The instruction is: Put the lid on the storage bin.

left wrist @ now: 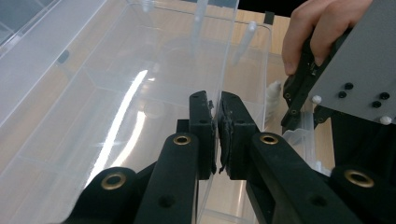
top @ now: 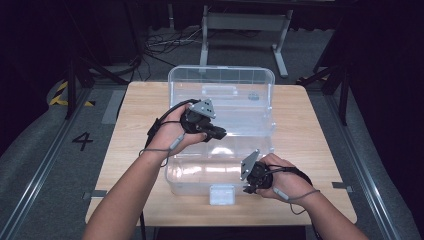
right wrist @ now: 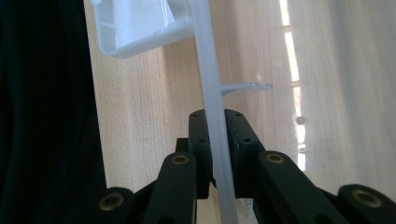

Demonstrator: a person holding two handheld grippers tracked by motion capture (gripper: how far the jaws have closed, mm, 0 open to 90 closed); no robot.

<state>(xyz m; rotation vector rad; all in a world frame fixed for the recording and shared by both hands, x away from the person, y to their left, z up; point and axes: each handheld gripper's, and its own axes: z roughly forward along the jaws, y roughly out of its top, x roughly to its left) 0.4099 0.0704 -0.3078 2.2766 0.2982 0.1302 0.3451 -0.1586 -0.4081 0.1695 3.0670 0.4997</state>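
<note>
Wooden table [top: 300, 135] bears a clear, open plastic box [top: 225, 100].

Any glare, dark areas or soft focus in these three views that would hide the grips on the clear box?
High view: surroundings dark, clear box glares mildly. Left gripper view: bright streak on the box floor, yet left gripper jaws pinching a wall stay sharp. Right gripper view: washed-out right side, black left side; right gripper clamps the rim.

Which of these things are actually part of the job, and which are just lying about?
In use:
- clear plastic box, lid open
- left gripper, clamped on a thin clear wall inside the box
- right gripper, clamped on the box's front rim
- white latch on the front

Just there:
- wooden table
- cables on the floor
- grey stand behind
</note>
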